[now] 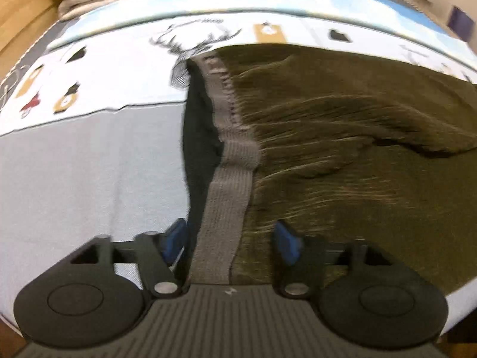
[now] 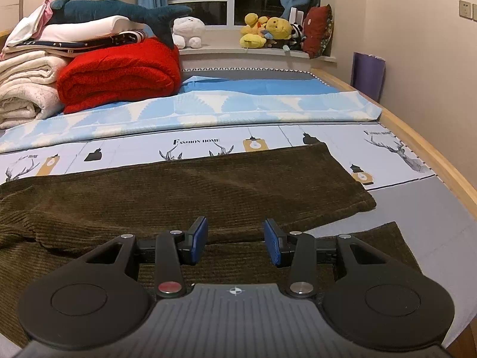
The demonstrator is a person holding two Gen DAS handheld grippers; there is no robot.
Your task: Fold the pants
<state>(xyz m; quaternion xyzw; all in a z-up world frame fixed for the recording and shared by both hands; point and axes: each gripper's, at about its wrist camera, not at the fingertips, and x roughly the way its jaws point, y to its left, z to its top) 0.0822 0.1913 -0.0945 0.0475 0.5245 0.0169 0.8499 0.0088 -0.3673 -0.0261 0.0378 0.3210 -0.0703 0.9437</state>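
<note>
Your left gripper stood spread astride the waistband, unpinched; pants ran left-right; right gripper spread, empty.

Pants: olive-brown corduroy, ribbed and matt, nap rough-looking; I read the waistband as grey knitted elastic, finely ribbed, with a dark smooth lining beside it. Bed sheet: smooth printed cloth, flat and matt; grey panel of it plain. Red blanket: thick fleece, nubbly; cream blankets similar, fluffy. Bed frame: pale wood, slight sheen. Left gripper and right gripper: matt black plastic arms, small shiny metal pivots; pads blue, ridged, rubbery; grey housing grooved. Plush shark: soft pile.
</note>
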